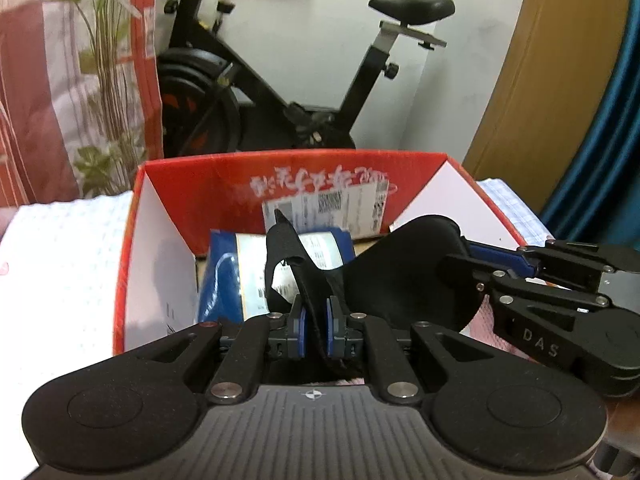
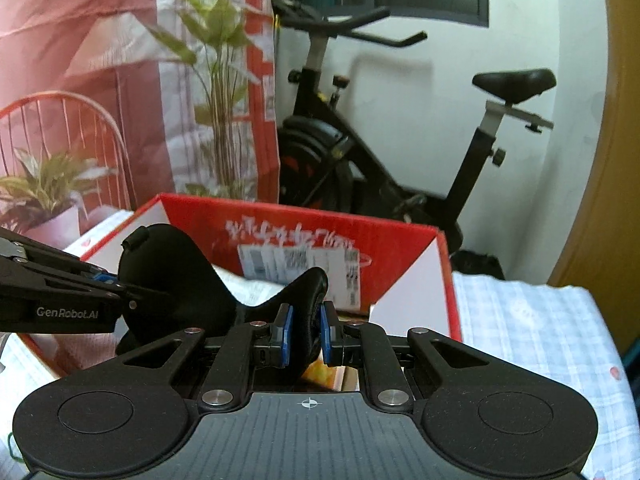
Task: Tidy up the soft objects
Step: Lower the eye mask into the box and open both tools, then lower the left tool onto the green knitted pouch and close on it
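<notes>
A red box (image 1: 280, 184) sits on a white checked cloth (image 2: 520, 320), an exercise bike (image 1: 280, 92) and curtain (image 1: 60, 80) behind it. A black eye mask (image 1: 400, 272) hangs over the box, stretched left to right between the claws. The left gripper (image 1: 316, 332) is pinched on its strap, the right gripper (image 2: 306, 338) nearly closed on its padded end.
</notes>
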